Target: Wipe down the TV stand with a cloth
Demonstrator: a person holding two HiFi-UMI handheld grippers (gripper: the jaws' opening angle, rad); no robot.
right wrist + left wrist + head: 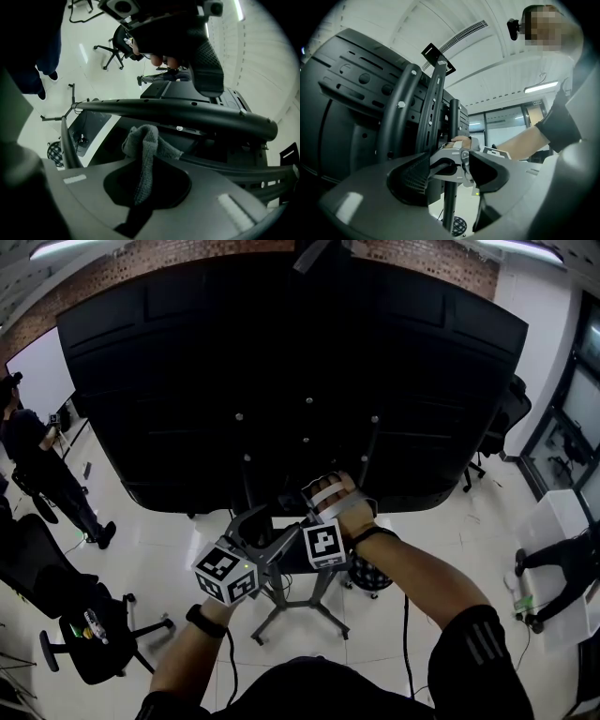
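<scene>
The biggest thing here is the black TV (pixel 281 362), seen from its back side, and it fills the far half of the head view. It is carried by the TV stand (pixel 432 112), a dark metal frame with drilled arms, a thin upright post (pixel 449 206) and feet on the pale floor (pixel 422 521). The stand looks stiff and heavy, with hard smooth bars, so I think it will not move under a wipe. The screws and holes on it may catch threads.

Both grippers are close together at the near side of the post. The left gripper (pixel 450 171) has its jaws apart. The post stands in the gap between them, and I cannot tell whether a pad touches it.

The right gripper (pixel 143 187) has its jaws closed on the cloth (pixel 145 154). The cloth is grey, soft and looks like terry. A folded end sticks out of the jaws, just under a long curved bar (pixel 187 115) of the stand. Contact with the bar is not clear.

The cloth seems light and limp, so I judge it will bend around a round bar easily. It may also slip out if only its edge is held. The present hold, deep in the jaws with a short fold free, seems right for pressing and rubbing.
</scene>
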